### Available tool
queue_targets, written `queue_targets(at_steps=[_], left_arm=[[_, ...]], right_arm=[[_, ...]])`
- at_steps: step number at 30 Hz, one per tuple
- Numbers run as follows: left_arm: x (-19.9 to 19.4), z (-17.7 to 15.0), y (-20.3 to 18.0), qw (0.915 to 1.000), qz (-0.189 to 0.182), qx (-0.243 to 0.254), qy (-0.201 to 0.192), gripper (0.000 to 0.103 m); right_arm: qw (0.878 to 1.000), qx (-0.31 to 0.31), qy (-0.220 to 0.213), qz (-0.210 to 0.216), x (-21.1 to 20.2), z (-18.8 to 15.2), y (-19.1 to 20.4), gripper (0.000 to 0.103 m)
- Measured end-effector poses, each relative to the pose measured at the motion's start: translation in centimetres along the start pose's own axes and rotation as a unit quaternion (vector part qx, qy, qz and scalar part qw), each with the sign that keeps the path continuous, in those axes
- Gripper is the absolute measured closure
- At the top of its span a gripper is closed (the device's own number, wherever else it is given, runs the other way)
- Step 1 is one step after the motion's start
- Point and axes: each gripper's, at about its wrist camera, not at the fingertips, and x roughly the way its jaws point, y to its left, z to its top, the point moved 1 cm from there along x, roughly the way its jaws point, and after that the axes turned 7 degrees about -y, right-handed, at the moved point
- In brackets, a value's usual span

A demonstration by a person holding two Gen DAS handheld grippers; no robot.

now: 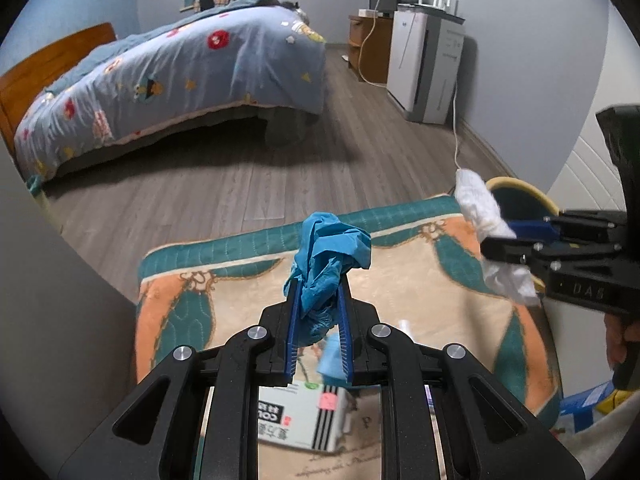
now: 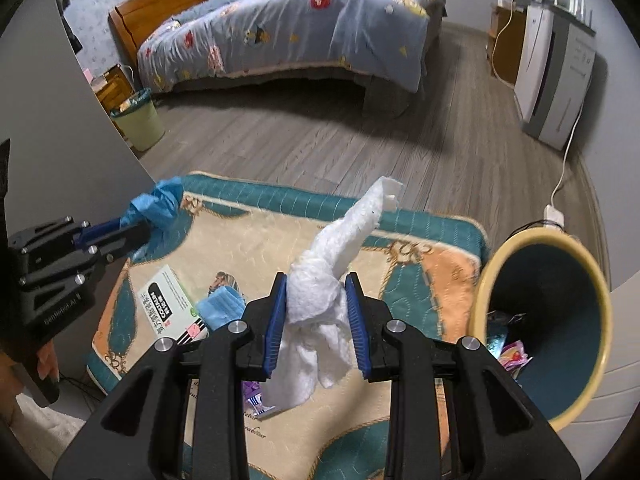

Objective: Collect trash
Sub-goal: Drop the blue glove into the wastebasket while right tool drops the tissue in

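My left gripper is shut on a crumpled blue glove and holds it above the patterned rug; it also shows at the left of the right wrist view. My right gripper is shut on a white paper towel, held above the rug; it shows at the right of the left wrist view. A yellow-rimmed bin with wrappers inside stands just right of my right gripper. A white box, a blue mask and a purple wrapper lie on the rug.
A bed with a blue quilt stands beyond the grey wood floor. A green waste basket sits by the bed's head. A white appliance and its cable are at the right wall. A grey wall panel is at left.
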Motion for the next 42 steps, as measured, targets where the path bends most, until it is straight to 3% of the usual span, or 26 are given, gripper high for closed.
queue_targets(at_steps=[15,25,34,42], left_arm=[[-3.7,2.2,-6.0,0.9984,-0.018,0.049,-0.021,0.085],[-3.7,2.8,-11.8,0.9927,-0.051,0.107,-0.022,0.085],[0.1,2.3,-17.6,0.9845,-0.108,0.138,0.014,0.085],[5.5,1.7,-23.6,0.9692,-0.155,0.185,0.050,0.085]], right_arm=[[0.997,0.040,-0.047,-0.035,-7.3,0.3,-5.8,0.074],[0.982,0.131,-0.047,-0.130,-7.6,-2.2,-16.6,0.074],[0.961,0.222,-0.035,-0.158,-7.1,-5.1,-22.7,0.074],[0.956,0.245,-0.026,-0.161,-6.3,-6.1,-23.7,0.074]])
